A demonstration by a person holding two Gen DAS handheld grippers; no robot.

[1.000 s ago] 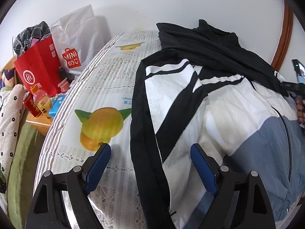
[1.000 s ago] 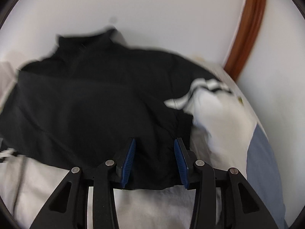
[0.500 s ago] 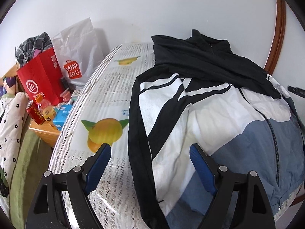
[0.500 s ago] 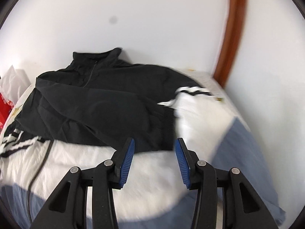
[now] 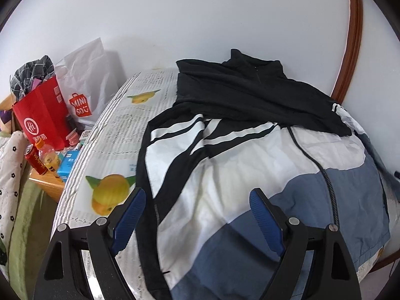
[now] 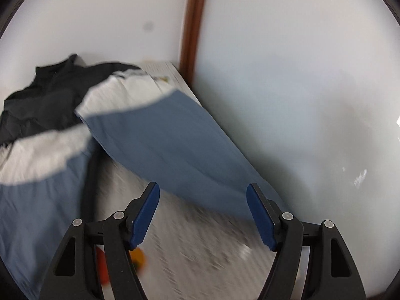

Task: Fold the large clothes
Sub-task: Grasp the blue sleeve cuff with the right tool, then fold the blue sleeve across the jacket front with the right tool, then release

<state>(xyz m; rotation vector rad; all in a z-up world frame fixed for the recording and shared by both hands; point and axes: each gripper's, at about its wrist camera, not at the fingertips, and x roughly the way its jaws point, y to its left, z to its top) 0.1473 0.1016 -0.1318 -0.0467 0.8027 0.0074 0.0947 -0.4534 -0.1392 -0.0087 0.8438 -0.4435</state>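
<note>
My left gripper (image 5: 195,212) hovered over the near half of the jacket (image 5: 250,165), jaws wide, nothing between them. The jacket lay spread, zip side up, on the worktop (image 5: 117,135), which was covered with a fruit-print cloth. Black top part and collar toward the wall, white band in the middle, blue-grey hem nearest me. A black sleeve (image 5: 262,105) was folded across the chest. The left sleeve, black and white, ran down that side along the jacket's edge.

My right gripper (image 6: 202,212) sat at the jacket's right side, jaws opening, nothing pressed between the pads. The view was motion-blurred. A blue-grey sleeve (image 6: 170,145) lay diagonally just beyond the fingertips, next to the wall; could not tell if it touched the pads.

Off the worktop's left edge: red paper bag (image 5: 42,115), white shopping bag (image 5: 85,85), a drink bottle (image 5: 48,160) and a red can (image 5: 35,160) on a low wooden stand.
</note>
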